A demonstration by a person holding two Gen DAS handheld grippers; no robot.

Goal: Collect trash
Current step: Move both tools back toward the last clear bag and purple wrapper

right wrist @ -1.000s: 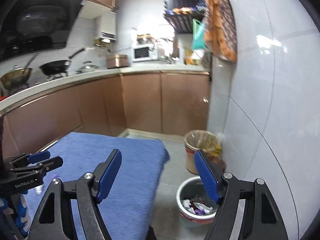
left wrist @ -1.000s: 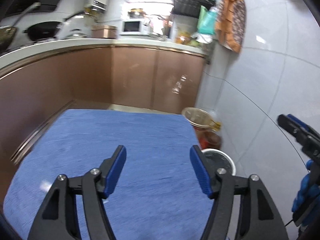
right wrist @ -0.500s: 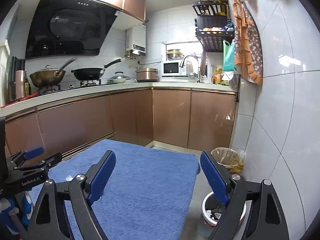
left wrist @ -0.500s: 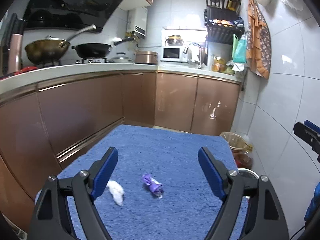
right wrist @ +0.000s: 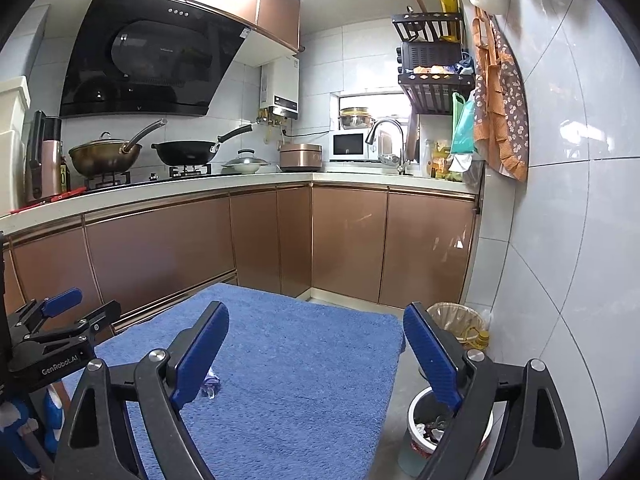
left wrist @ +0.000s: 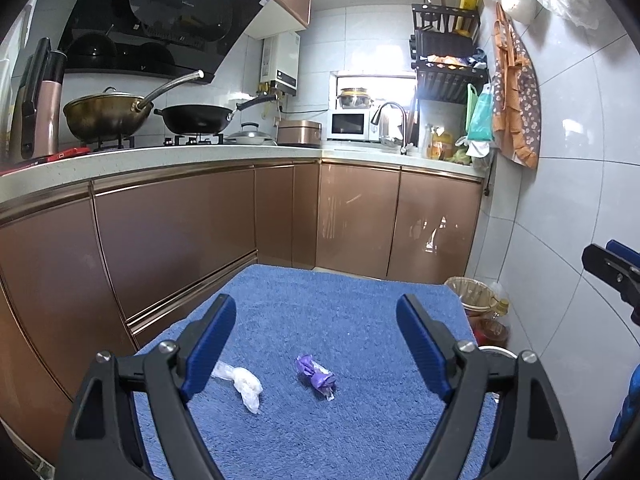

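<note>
We hold both grippers over the blue mat (left wrist: 340, 320) with nothing between their pads. The left gripper (left wrist: 316, 344) has just been spreading and now stands wide; the right gripper (right wrist: 316, 352) has just been opening too and gapes a touch wider. A second ago the left view showed only bare mat between its jaws. Now a purple wrapper (left wrist: 315, 376) lies between the jaws, just ahead of them, and a white crumpled wrapper (left wrist: 242, 384) lies beside the inner face of the left-hand pad. In the right view the purple wrapper (right wrist: 210, 386) peeks out beside the left-hand pad, and the white bin (right wrist: 424, 432) with trash inside sits partly behind the right-hand finger, off the mat.
</note>
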